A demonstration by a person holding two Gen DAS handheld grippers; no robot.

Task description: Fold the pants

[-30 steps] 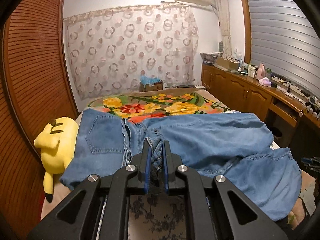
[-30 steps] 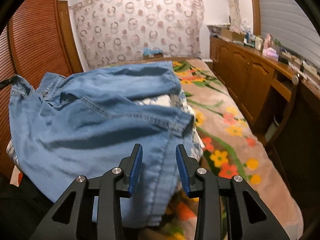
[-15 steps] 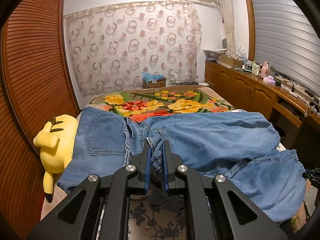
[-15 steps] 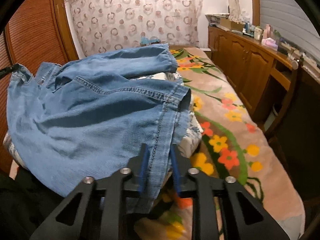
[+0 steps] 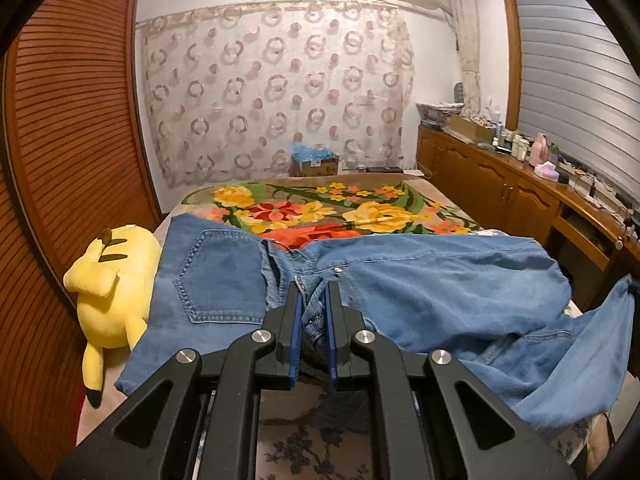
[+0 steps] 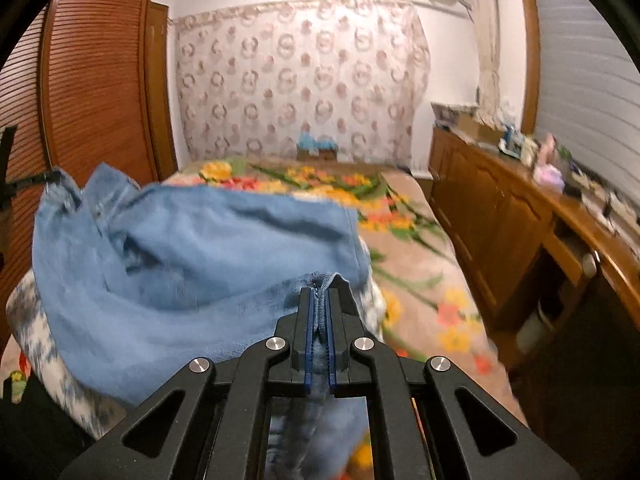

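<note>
1. The blue jeans (image 5: 420, 280) lie spread across the bed (image 5: 328, 208), on its floral blanket, back pocket facing up.
2. The left hand-held gripper (image 5: 313, 300) is clamped on bunched denim at the waistband.
3. The right hand-held gripper (image 6: 319, 304) pinches a hem edge of the jeans (image 6: 192, 256), lifted off the bed.
4. A yellow Pikachu plush (image 5: 112, 280) lies touching the jeans' left side.

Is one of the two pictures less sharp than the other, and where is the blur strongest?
Left wrist view: sharp, the stitching on the jeans and the left gripper read clearly. Right wrist view: motion blur smears the jeans, the floral blanket and the cabinet counter; only the right gripper stays crisp.
</note>
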